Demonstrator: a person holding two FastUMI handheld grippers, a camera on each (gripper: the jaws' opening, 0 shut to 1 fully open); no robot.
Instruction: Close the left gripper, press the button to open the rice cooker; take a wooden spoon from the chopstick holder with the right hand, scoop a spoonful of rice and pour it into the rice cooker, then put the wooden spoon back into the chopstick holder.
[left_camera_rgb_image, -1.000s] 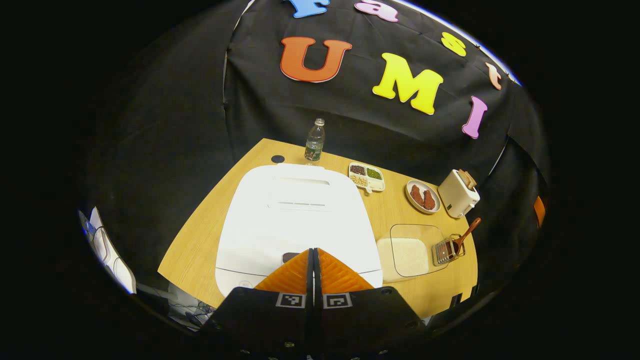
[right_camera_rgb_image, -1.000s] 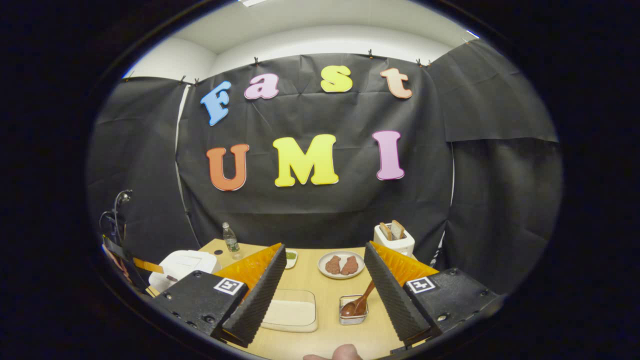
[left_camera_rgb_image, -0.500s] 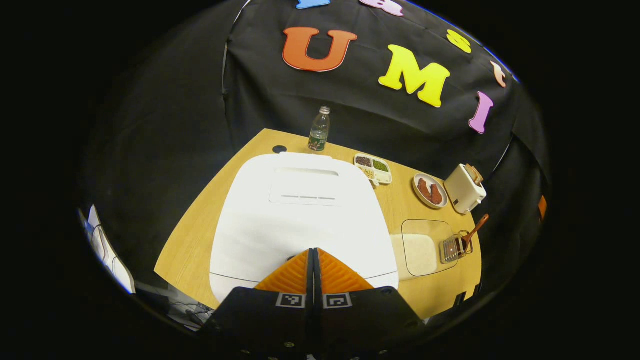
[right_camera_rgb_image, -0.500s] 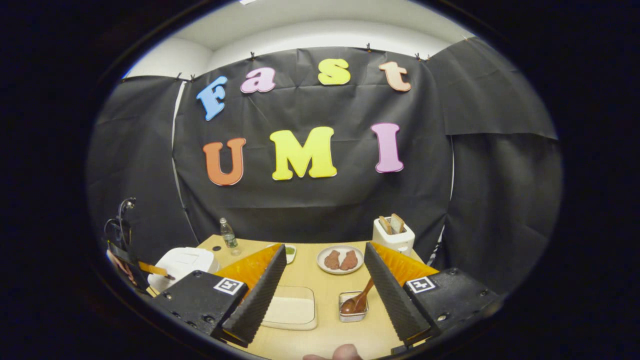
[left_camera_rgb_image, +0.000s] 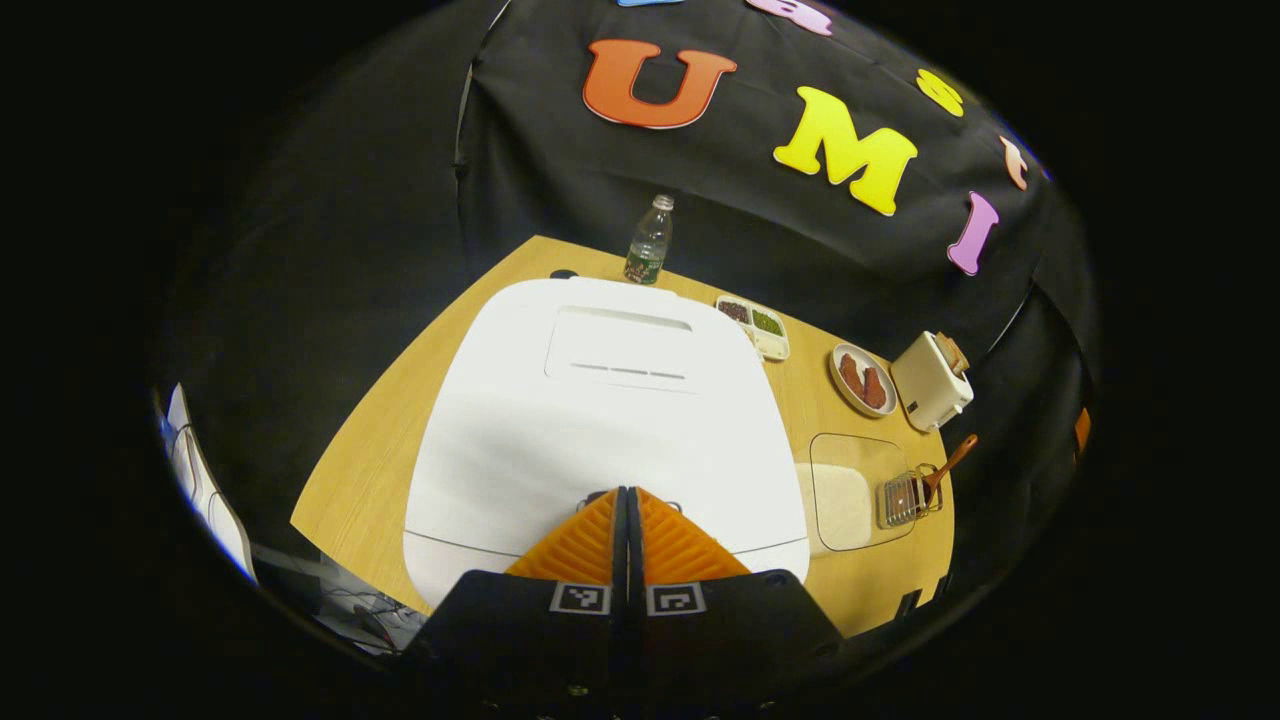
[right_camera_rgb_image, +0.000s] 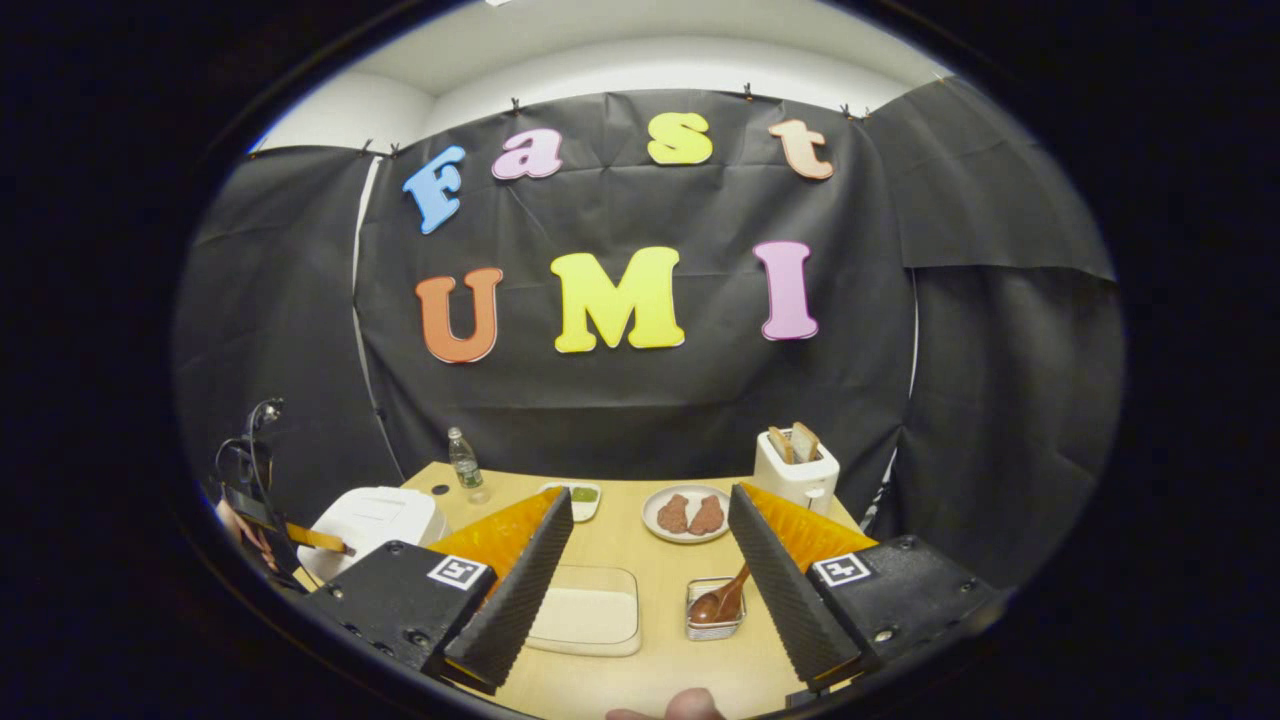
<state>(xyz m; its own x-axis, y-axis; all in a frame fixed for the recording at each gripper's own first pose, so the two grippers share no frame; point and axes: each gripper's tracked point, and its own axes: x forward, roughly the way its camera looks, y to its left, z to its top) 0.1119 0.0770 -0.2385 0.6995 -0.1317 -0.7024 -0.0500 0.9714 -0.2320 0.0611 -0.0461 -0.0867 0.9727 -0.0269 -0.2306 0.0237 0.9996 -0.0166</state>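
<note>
My left gripper (left_camera_rgb_image: 627, 492) is clenched, fingers pressed flat together with nothing between them, and its tip sits at the front edge of the rice cooker (left_camera_rgb_image: 610, 400) lid, right where the button should be. The button itself is hidden under the fingertips, so I can't tell whether I'm touching it. That is my main worry: if I push down off-centre, the tip may slide on the smooth white lid and the latch won't release, or the whole cooker may skid on the table (left_camera_rgb_image: 380, 450). If the lid does spring up, it could hit the gripper parked over its front edge.

My right gripper (right_camera_rgb_image: 640, 560) is released, its jaws wide apart and holding nothing, hovering over the near table edge. Just ahead between the fingers I see the rice container (right_camera_rgb_image: 590, 615) on the left and the chopstick holder (right_camera_rgb_image: 715, 610) on the right, with the wooden spoon (right_camera_rgb_image: 725, 600) leaning in it, handle tilted up to the right. The handle lies close to my right finger, so a careless approach could knock the light holder over.

Farther back stand a plate (right_camera_rgb_image: 686, 514) of food, a toaster (right_camera_rgb_image: 795, 470), a divided dish (right_camera_rgb_image: 573, 498) and a water bottle (right_camera_rgb_image: 462, 462) by the wall.
</note>
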